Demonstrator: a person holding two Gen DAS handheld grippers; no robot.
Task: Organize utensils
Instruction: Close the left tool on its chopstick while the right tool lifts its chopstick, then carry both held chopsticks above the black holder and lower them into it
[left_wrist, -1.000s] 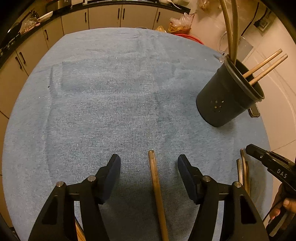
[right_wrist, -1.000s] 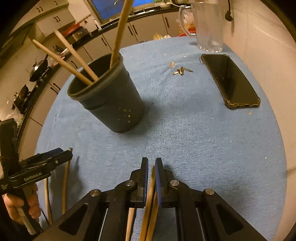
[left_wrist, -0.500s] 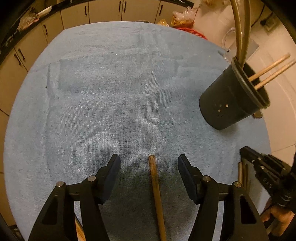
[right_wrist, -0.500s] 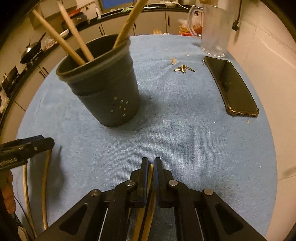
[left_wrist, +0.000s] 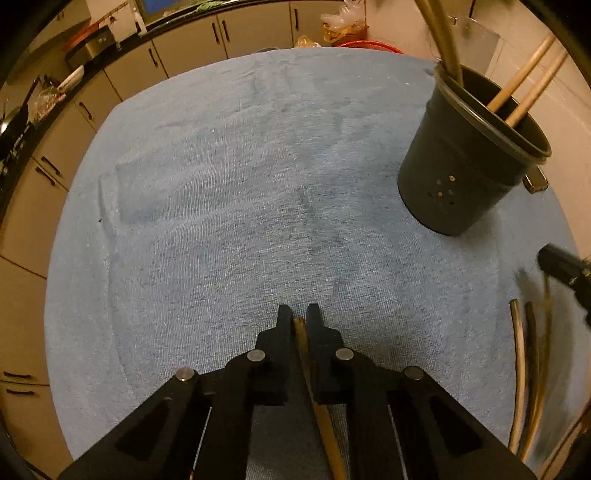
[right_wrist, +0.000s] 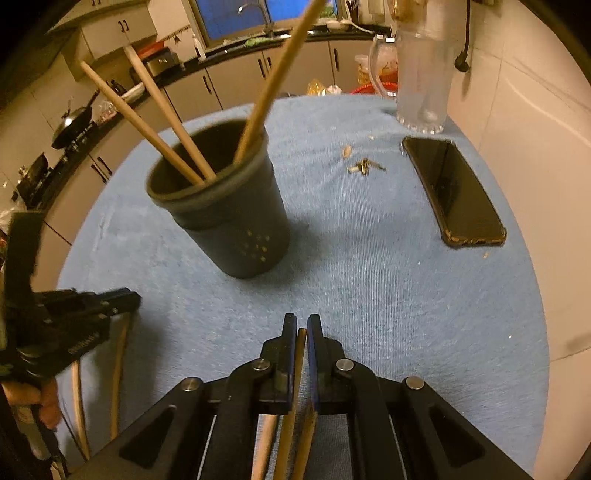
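Observation:
A dark round utensil holder (left_wrist: 469, 162) stands on the blue cloth (left_wrist: 240, 192) with several wooden handles (left_wrist: 524, 81) sticking out; it also shows in the right wrist view (right_wrist: 225, 214). My left gripper (left_wrist: 298, 314) is shut on a wooden utensil handle (left_wrist: 314, 391), low over the cloth. My right gripper (right_wrist: 301, 325) is shut on a wooden utensil handle (right_wrist: 295, 387), in front of the holder. Several more wooden utensils (left_wrist: 524, 373) lie on the cloth at the right, near the right gripper's tip (left_wrist: 561, 262).
A black phone (right_wrist: 452, 192) lies at the right of the cloth, with a clear plastic jug (right_wrist: 421, 74) behind it. Small keys and crumbs (right_wrist: 364, 166) lie between the holder and the phone. Kitchen cabinets (left_wrist: 184, 48) ring the round table.
My left gripper has shut on the wooden handle that lay between its open fingers. My right gripper, still shut on its handle, has risen and tilted up, bringing the holder closer.

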